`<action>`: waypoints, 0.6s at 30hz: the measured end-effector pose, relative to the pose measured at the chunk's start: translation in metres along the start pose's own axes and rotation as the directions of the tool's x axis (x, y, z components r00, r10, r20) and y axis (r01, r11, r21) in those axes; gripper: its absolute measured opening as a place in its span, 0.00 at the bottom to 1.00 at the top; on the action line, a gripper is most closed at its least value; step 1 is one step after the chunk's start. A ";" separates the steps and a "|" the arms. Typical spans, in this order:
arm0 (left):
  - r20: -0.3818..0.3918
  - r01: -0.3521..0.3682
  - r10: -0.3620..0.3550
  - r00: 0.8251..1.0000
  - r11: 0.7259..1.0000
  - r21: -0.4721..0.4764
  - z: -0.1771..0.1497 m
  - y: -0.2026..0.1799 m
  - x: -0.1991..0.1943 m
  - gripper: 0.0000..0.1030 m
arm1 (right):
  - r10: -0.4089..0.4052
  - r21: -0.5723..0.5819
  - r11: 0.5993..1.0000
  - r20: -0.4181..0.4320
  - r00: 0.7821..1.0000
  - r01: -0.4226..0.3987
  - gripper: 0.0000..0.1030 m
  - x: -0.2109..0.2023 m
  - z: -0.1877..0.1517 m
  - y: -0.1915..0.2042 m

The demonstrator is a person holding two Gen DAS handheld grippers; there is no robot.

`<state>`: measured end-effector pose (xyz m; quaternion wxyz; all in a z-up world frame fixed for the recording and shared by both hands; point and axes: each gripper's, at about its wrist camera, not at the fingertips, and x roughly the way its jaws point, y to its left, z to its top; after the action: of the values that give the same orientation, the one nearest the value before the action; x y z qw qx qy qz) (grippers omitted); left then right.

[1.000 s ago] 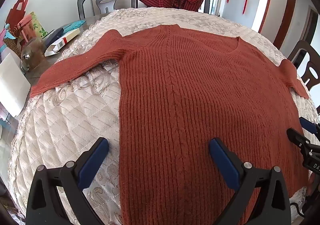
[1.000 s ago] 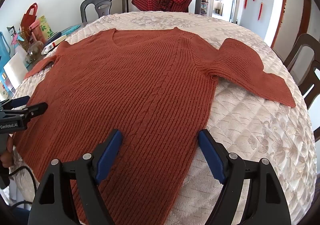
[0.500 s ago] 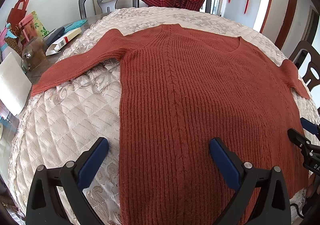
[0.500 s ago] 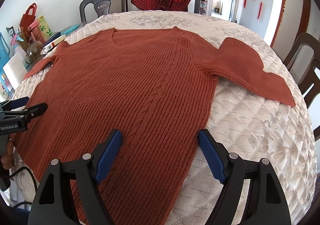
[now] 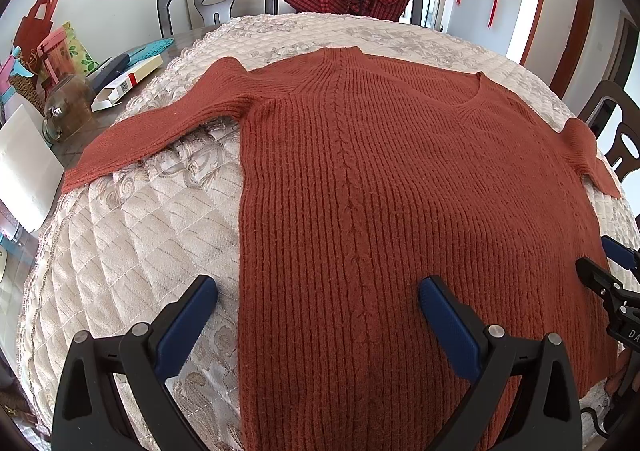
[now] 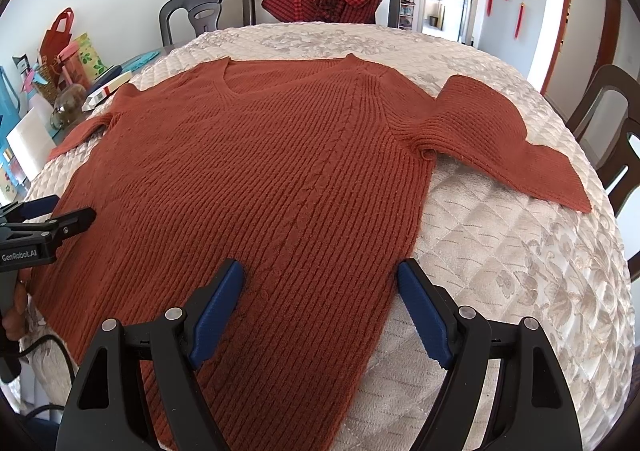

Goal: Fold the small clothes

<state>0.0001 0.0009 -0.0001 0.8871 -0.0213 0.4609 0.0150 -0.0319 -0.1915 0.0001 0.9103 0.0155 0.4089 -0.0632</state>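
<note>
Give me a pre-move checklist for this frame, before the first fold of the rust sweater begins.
1. Sweater lies flat, front up: ok.
2. Both sleeves spread out, left sleeve, right sleeve: ok.
3. Left gripper open, holding nothing: ok.
4. Right gripper open, holding nothing: ok.
5. Quilted cover smooth beside the sweater: ok.
6. Hem edge nearest the grippers lies straight: cannot tell, hidden below the frame.

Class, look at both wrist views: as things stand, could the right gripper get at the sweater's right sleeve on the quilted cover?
Probably yes. The right gripper is open over the sweater hem, and the right sleeve lies flat on the quilted cover with nothing on it or in between.
</note>
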 end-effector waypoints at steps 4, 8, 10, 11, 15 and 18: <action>-0.001 -0.002 0.002 1.000 1.000 0.001 -0.001 0.000 0.001 1.00 | 0.001 -0.001 1.000 0.001 1.000 -0.001 0.77 -0.001 -0.001 -0.001; -0.001 -0.001 0.001 1.000 1.000 0.000 -0.001 0.000 0.001 1.00 | 0.001 -0.004 1.000 0.001 1.000 -0.001 0.77 -0.001 -0.001 0.000; -0.002 -0.001 0.001 1.000 1.000 0.001 -0.001 0.000 0.001 1.00 | 0.001 -0.004 1.000 0.001 1.000 -0.001 0.77 -0.002 -0.001 0.000; -0.002 -0.001 0.001 1.000 1.000 0.001 -0.001 0.000 0.001 1.00 | 0.001 -0.004 1.000 0.001 1.000 -0.001 0.77 -0.002 -0.001 -0.001; -0.003 -0.001 0.001 1.000 1.000 0.001 0.000 0.001 0.001 1.00 | 0.001 -0.003 1.000 0.001 1.000 -0.001 0.77 -0.002 -0.001 -0.001; -0.002 -0.001 0.001 1.000 1.000 0.002 -0.001 0.001 0.001 1.00 | 0.001 -0.004 1.000 0.001 1.000 -0.001 0.77 -0.002 -0.001 0.000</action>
<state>0.0002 0.0014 -0.0015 0.8867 -0.0203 0.4617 0.0151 -0.0340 -0.1916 0.0007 0.9106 0.0140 0.4084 -0.0619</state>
